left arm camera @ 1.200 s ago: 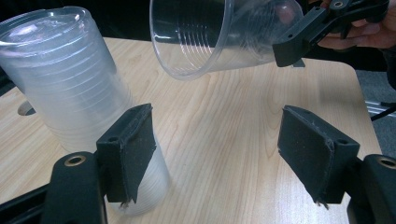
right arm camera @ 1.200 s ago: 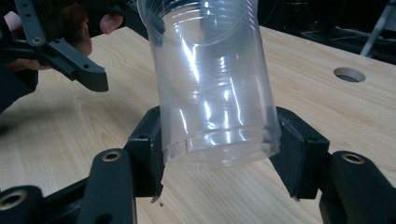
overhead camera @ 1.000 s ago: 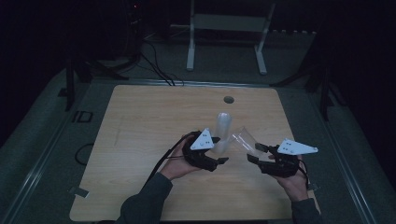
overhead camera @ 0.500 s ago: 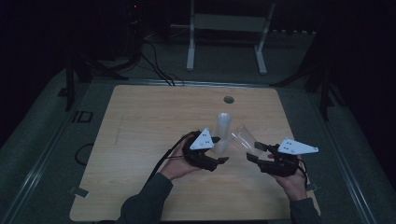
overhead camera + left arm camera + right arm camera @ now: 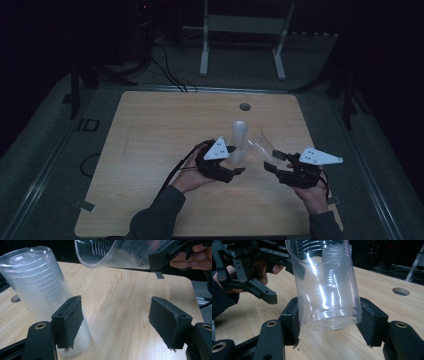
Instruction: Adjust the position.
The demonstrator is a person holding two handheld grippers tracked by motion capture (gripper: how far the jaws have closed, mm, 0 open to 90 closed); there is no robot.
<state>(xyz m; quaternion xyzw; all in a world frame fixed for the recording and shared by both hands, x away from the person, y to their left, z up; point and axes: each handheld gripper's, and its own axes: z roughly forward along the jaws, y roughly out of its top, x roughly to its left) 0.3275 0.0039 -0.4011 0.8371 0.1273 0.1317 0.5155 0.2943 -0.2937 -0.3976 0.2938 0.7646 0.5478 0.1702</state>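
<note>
Right gripper grasping a single clear cup; left gripper released beside a stack of cups.

In the high view, the stack of cups (image 5: 239, 141) stands upside down just right of centre on the table (image 5: 150, 145), with the left gripper (image 5: 235, 166) at its base. In the left gripper view, the jaws stand apart; the left-hand pad lies in front of the stack's lower part, the right-hand pad is well clear of it with bare table between, and no grip shows. The right gripper (image 5: 329, 322) clamps the closed end of the single cup (image 5: 327, 287) between both pads, the open mouth tilted towards the stack at upper left in the high view. A round hole (image 5: 244, 106) lies in the table beyond.
</note>
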